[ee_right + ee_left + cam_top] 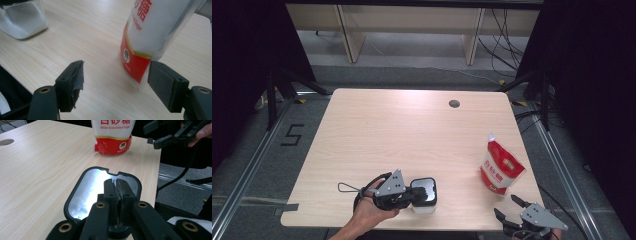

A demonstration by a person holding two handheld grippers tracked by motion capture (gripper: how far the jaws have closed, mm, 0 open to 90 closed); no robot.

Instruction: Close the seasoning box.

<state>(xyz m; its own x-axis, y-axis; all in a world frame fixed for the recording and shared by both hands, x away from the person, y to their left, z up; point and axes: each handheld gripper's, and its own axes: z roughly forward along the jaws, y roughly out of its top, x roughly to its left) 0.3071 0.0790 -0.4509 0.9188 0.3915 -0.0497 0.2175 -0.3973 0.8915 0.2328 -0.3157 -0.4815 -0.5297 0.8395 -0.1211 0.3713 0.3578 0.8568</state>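
The left gripper [414,196] has its fingers [116,192] pressed together over the black-rimmed lid [82,192] of a clear sugar jar [424,196], which stands near the front edge of the counter [377,140]; whether a tab or knob of the lid sits pinched between them cannot be told. The right gripper [508,207] hovers past the counter's front right corner with its fingers [71,83] spread wide and nothing between them, pointed at the pouch of white granulated sugar [499,166] standing upright just beyond it. The risks look plain enough — the jar sits close to the edge, so a sideways tug on the lid could drag or tip it off, spilling the sugar already inside. The pouch is soft and tall — a grip taken too low or off-centre would likely fold it or knock it over. If its top corner is already cut, a fall would scatter sugar across the counter.
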